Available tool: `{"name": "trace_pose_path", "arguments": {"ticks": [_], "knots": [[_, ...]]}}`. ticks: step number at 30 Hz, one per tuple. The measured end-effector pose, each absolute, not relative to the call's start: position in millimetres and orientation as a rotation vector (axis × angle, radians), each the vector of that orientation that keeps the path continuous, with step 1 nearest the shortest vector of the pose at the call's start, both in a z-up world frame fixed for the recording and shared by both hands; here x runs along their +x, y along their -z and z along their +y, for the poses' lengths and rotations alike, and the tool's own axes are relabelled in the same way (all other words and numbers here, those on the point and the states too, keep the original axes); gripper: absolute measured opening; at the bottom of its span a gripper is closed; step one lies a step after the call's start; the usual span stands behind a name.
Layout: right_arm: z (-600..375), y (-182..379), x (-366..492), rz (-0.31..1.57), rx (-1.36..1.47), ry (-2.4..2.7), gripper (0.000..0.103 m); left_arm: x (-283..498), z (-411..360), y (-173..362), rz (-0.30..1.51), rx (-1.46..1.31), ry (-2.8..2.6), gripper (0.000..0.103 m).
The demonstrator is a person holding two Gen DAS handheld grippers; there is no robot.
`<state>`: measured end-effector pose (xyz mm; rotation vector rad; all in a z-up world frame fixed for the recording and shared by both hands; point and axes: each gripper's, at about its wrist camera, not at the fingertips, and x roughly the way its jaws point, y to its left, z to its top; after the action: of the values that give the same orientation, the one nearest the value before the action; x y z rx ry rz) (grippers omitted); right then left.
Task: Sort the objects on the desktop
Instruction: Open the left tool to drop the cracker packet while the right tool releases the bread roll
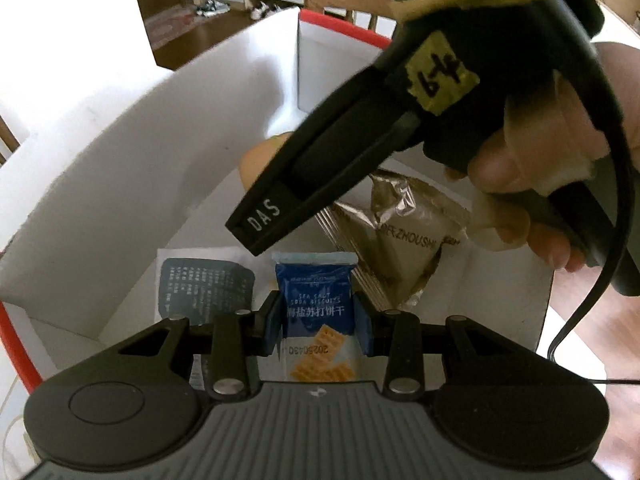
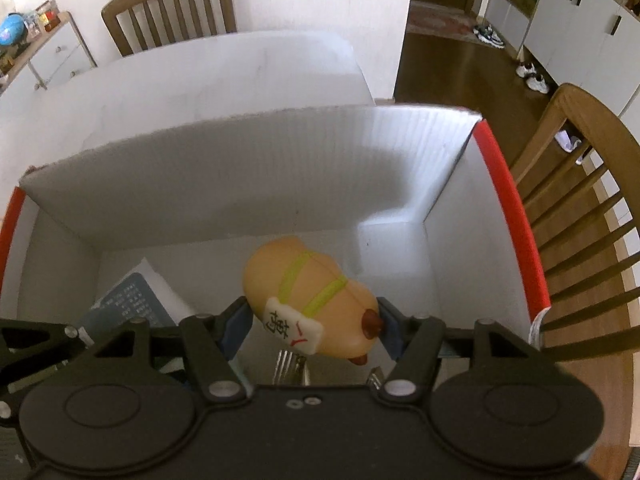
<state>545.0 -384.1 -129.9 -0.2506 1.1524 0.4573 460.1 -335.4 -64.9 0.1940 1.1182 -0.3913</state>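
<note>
My left gripper (image 1: 319, 326) is shut on a blue sea salt soda biscuit packet (image 1: 316, 312) and holds it over the inside of a white cardboard box (image 1: 120, 184) with red edges. My right gripper (image 2: 314, 328) is shut on a tan capybara toy (image 2: 308, 300) with yellow straps and a mahjong tile mark, held inside the same box (image 2: 248, 176). In the left wrist view the right gripper's black body (image 1: 360, 152) crosses above the box, and the toy (image 1: 260, 160) shows only partly behind it.
In the box lie a brownish-silver snack pouch (image 1: 404, 236) and a dark blue-grey printed packet (image 1: 204, 288), the latter also in the right wrist view (image 2: 128, 300). A silver fork (image 2: 286, 366) shows under the toy. Wooden chairs (image 2: 580, 216) stand beside the table (image 2: 120, 92).
</note>
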Motion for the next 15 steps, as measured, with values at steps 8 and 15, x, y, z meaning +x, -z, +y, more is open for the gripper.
{"name": "trace_pose_path", "arguments": {"ticks": [8,15], "knots": [[-383.7,135.0,552.7,1.21,-0.232,-0.454,0.066,465.1,-339.5,66.4,1.181,0.215,0.418,0.037],[-381.1,134.7,552.2,1.198,-0.244,-0.441,0.072,466.1,-337.6,63.5,1.203,0.198,0.43,0.04]]}}
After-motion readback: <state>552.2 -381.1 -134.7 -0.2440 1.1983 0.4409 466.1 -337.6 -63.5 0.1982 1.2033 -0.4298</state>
